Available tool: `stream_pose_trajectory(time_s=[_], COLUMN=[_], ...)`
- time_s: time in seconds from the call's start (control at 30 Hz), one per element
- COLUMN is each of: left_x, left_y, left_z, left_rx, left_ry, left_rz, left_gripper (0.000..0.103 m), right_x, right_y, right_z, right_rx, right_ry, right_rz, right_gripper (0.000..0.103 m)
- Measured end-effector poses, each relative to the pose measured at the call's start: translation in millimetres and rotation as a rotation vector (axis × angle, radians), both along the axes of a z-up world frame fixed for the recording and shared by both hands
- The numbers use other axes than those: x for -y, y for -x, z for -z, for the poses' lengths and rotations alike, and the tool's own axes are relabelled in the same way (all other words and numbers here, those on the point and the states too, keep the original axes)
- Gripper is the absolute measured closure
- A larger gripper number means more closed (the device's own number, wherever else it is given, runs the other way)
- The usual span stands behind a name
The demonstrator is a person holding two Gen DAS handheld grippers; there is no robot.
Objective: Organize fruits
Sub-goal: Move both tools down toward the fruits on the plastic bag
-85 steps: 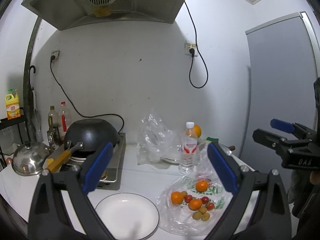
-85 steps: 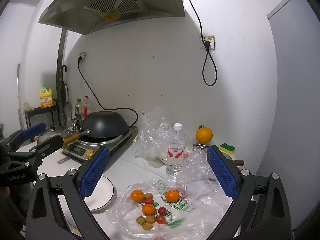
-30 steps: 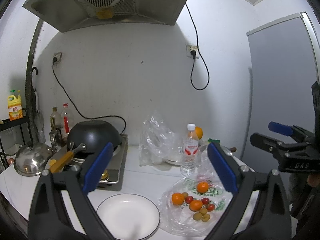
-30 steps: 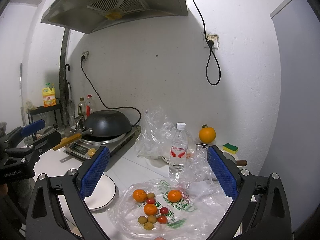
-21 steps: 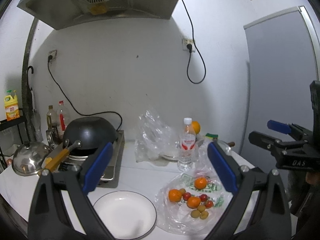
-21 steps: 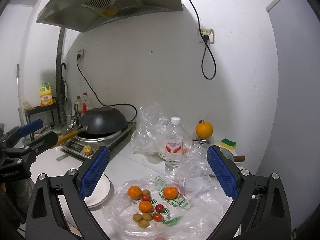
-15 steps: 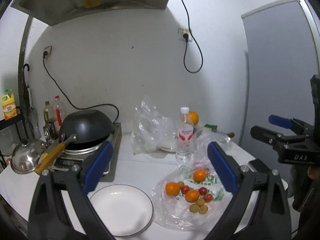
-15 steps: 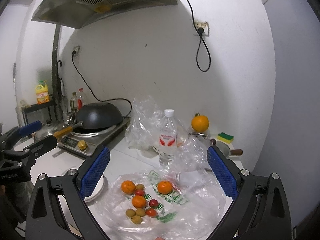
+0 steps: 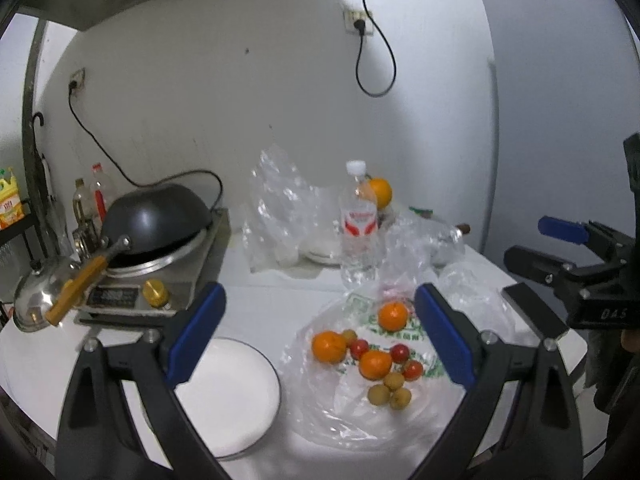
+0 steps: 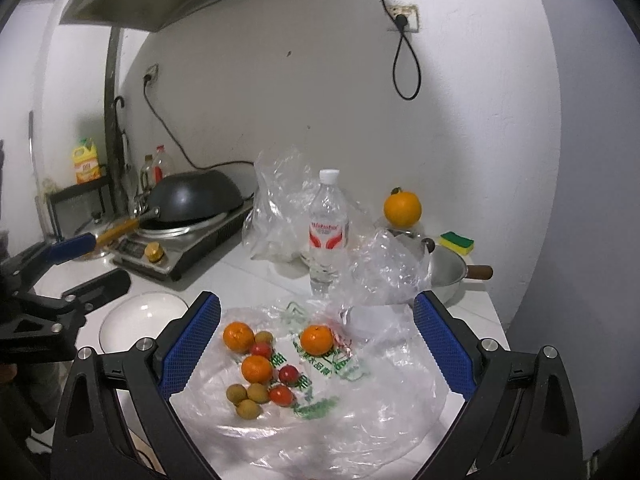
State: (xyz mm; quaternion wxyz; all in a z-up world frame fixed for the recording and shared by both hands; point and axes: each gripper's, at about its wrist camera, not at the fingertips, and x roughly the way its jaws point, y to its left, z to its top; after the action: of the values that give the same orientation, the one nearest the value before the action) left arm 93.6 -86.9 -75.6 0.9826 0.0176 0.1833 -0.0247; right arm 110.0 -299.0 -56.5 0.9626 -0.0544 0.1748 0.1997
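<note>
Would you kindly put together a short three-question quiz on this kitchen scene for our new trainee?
1. True or false: the white plate already holds fruit.
2. How many small oranges lie on the flat plastic bag?
3. Multiple choice: the big orange at the back sits (A) on the plate, (B) apart from the bag, near the sponge, (C) in the wok.

Key:
1. False: it is bare.
2. Three, among red tomatoes and brown longans.
3. B. Both the left gripper and the right gripper hover with jaws wide, holding nothing.
</note>
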Motion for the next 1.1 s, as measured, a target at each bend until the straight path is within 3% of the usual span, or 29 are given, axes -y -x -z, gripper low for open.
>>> stream_pose_trajectory(time_s=[0.13, 0.2, 0.37, 0.57, 0.7, 0.87, 1.1], left_x=[11.2, 17.0, 26.7, 34.1, 37.1, 38.5, 40.0], left_y=[-10.4, -15.3, -26.3, -40.0, -46.2, -55.3, -63.8], left_z=[16.1, 23.9, 41.6, 61.5, 74.2, 91.2, 108.3], left_rx=[-0.046, -0.071, -0.126, -0.195, -0.237, -0.303, -0.371], left_ry=[-0.025, -0.04, -0.062, -0.071, -0.072, -0.075, -0.073], left_rz=[0.022, 0.032, 0.049, 0.068, 0.074, 0.087, 0.095], left_gripper=[0.007, 0.007, 0.007, 0.013, 0.018, 0.032, 0.041], right_x=[-1.1, -1.4, 0.2, -1.2, -5.9, -13.5, -21.7], right_y=[-4.5, -7.7, -19.0, -32.9, -40.8, -49.7, -58.2], right_z=[12.4, 20.1, 38.2, 54.3, 66.2, 82.4, 99.0], right_rx=[-0.028, -0.051, -0.113, -0.166, -0.201, -0.252, -0.297], right_ry=[0.003, 0.007, 0.015, 0.023, 0.027, 0.05, 0.087], right_rz=[-0.038, -0.054, -0.068, -0.098, -0.122, -0.155, -0.192], right_gripper=[0.007, 0.021, 0.036, 0.047, 0.048, 0.049, 0.056])
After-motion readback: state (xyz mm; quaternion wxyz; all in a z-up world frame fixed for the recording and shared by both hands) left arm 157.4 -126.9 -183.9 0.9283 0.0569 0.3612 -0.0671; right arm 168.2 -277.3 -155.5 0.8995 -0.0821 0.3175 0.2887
